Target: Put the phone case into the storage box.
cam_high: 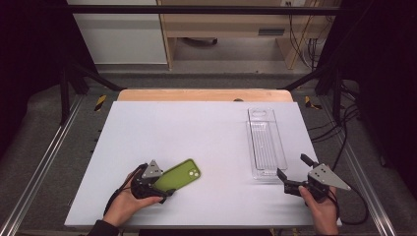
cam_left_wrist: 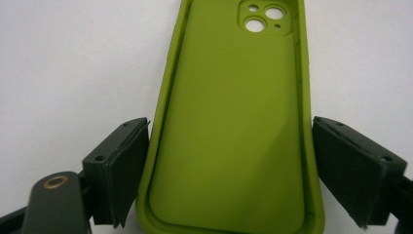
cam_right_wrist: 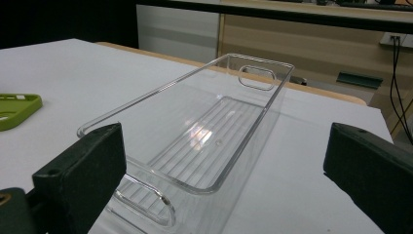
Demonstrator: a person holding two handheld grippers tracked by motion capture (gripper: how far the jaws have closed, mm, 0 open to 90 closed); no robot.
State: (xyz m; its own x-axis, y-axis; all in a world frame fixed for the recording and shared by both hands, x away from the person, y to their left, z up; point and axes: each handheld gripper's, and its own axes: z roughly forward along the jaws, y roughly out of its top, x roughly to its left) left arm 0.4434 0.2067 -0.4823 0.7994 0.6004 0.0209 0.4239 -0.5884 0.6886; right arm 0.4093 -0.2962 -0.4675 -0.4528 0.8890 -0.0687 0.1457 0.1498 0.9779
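Note:
A green phone case [cam_high: 182, 174] lies open side up on the white table, camera cut-out toward the far right. My left gripper [cam_high: 164, 184] is at its near end. In the left gripper view the case [cam_left_wrist: 229, 97] runs up between the jaws of my left gripper [cam_left_wrist: 230, 124]. The pads sit close to both long edges, with a thin gap on the left side. My right gripper [cam_high: 292, 166] stands open at the near end of a clear plastic tray [cam_high: 251, 142], nothing between its jaws. In the right gripper view the tray [cam_right_wrist: 160, 87] stretches away from my right gripper [cam_right_wrist: 224, 141].
The white tabletop [cam_high: 196, 132] is bare between the case and the tray. In the right gripper view the case's corner [cam_right_wrist: 14, 109] shows at far left. Dark frame rails run along both table sides, and cables hang at the right.

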